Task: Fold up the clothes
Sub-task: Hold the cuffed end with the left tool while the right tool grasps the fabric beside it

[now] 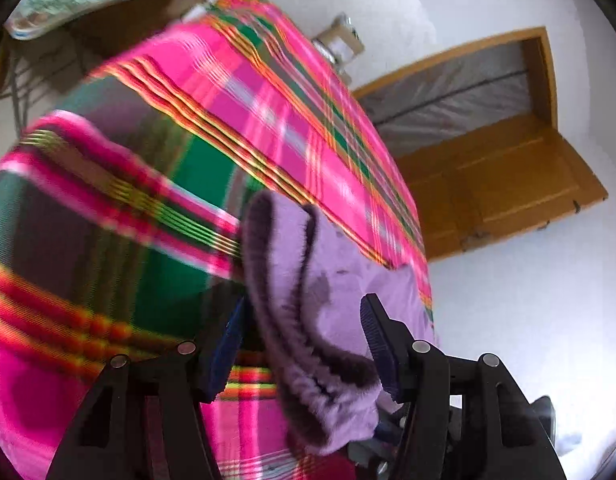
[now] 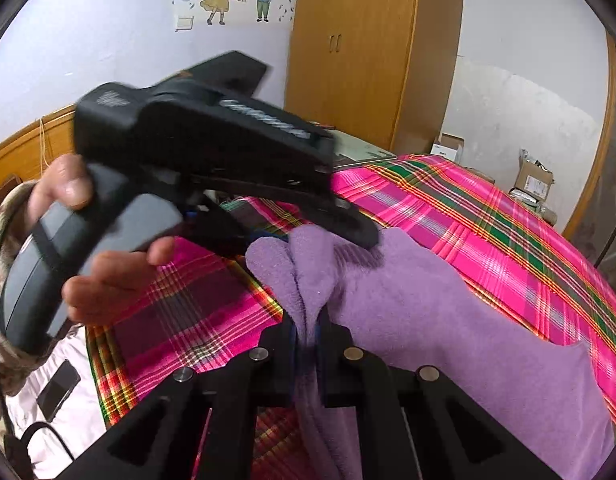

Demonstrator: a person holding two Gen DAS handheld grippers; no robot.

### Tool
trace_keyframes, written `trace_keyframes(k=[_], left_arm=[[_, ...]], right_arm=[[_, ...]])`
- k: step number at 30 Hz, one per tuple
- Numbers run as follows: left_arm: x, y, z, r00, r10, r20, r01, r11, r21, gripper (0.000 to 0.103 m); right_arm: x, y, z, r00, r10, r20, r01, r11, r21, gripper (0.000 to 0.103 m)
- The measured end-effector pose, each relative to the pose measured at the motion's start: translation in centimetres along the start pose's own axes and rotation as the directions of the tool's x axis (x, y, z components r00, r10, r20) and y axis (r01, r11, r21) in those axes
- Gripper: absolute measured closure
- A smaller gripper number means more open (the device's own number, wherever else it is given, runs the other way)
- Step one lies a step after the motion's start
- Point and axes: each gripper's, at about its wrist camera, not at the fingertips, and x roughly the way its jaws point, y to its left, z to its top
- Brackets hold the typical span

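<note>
Left gripper is seen with jaws spread apart; a fold of the purple fleece garment stands loose between them, unpinched. Right gripper is clamped tight on a bunched fold of that garment, the rest spread ahead over plaid bedcover.

The garment is plain lilac. The bedcover has a check of pink, green and yellow. At 12 o'clock, the wardrobe is honey-brown.
</note>
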Motion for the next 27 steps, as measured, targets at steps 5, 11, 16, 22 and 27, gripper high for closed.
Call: trace_keyframes(k=[5, 11, 16, 22, 27], left_arm=[[2.7, -0.4, 1.7, 0.998, 0.001, -0.062, 0.000, 1.000, 0.017, 0.045], [3.4, -0.1, 2.6, 0.999, -0.004, -0.049, 0.005, 1.000, 0.023, 0.085], [3.0, 0.9, 2.2, 0.999, -0.035, 0.009, 0.035, 0.999, -0.004, 0.089], [2.3, 2.1, 1.8, 0.998, -0.047, 0.032, 0.048, 0.999, -0.021, 0.089], [1.7, 1.6, 2.0, 0.998, -0.047, 0.050, 0.047, 0.999, -0.003, 0.089]], right_arm=[[-0.2, -0.4, 0.0, 1.000, 0.019, 0.015, -0.019, 1.000, 0.017, 0.096], [0.3, -0.7, 0.1, 1.000, 0.027, -0.001, -0.027, 0.999, 0.031, 0.096], [1.4, -0.5, 0.8, 1.000, 0.024, -0.015, -0.024, 0.999, 0.024, 0.096], [2.4, -0.1, 1.2, 0.999, 0.035, -0.027, -0.034, 0.999, 0.024, 0.096], [3.3, 0.1, 1.6, 0.998, 0.035, -0.054, -0.034, 0.999, 0.030, 0.096]])
